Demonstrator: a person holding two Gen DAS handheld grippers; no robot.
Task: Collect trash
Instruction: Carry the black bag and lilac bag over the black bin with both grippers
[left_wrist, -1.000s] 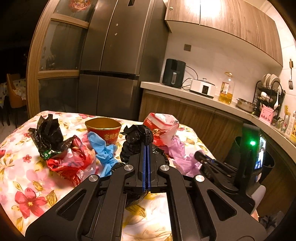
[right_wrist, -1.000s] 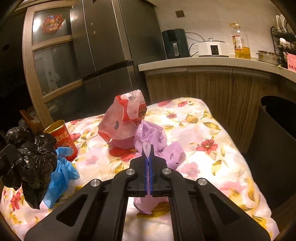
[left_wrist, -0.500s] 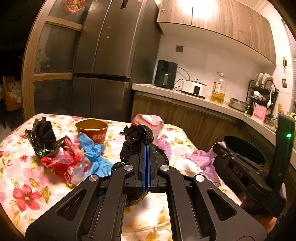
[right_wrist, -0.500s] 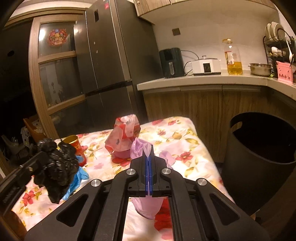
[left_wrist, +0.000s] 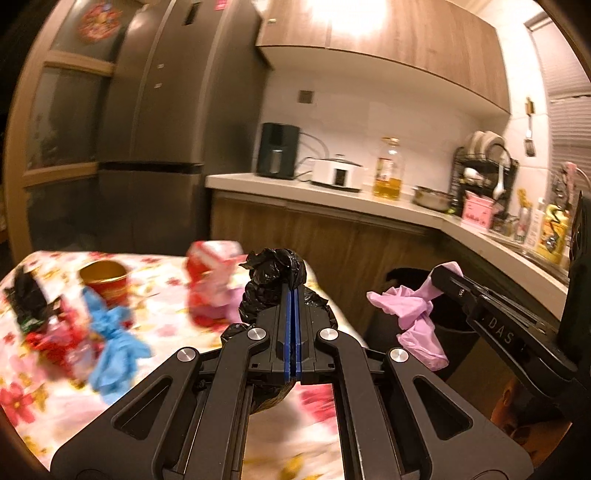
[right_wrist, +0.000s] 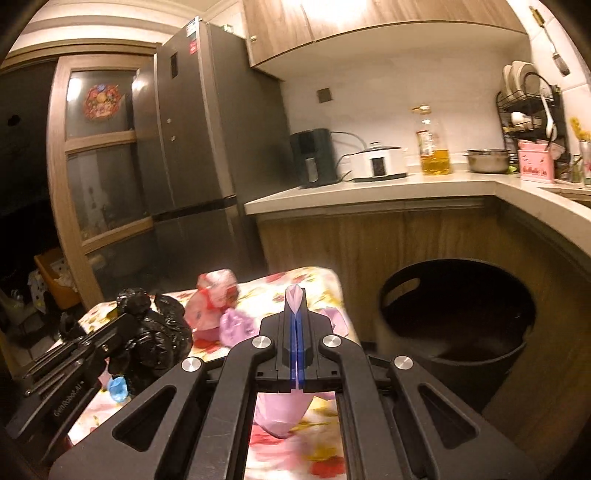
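My left gripper (left_wrist: 293, 291) is shut on a crumpled black plastic bag (left_wrist: 275, 273), lifted above the floral table (left_wrist: 33, 387). The same black plastic bag (right_wrist: 155, 332) shows at the lower left of the right wrist view. My right gripper (right_wrist: 296, 301) is shut on a purple glove (right_wrist: 282, 410), which hangs below the jaws. From the left wrist view the purple glove (left_wrist: 413, 314) dangles in front of the black trash bin (left_wrist: 402, 275). The black trash bin (right_wrist: 458, 325) stands open on the floor, right of the table.
On the table lie a blue glove (left_wrist: 114, 339), a red wrapper (left_wrist: 51, 339), a small black wrapper (left_wrist: 27, 295), a red-and-gold paper cup (left_wrist: 105, 280) and a red-and-white bag (left_wrist: 210, 280). Kitchen counter (right_wrist: 388, 188) and fridge (right_wrist: 207, 147) stand behind.
Both grippers rose and swung right, away from the table's trash, each still holding its piece. The bin came into fuller view and the purple glove now hangs near it.
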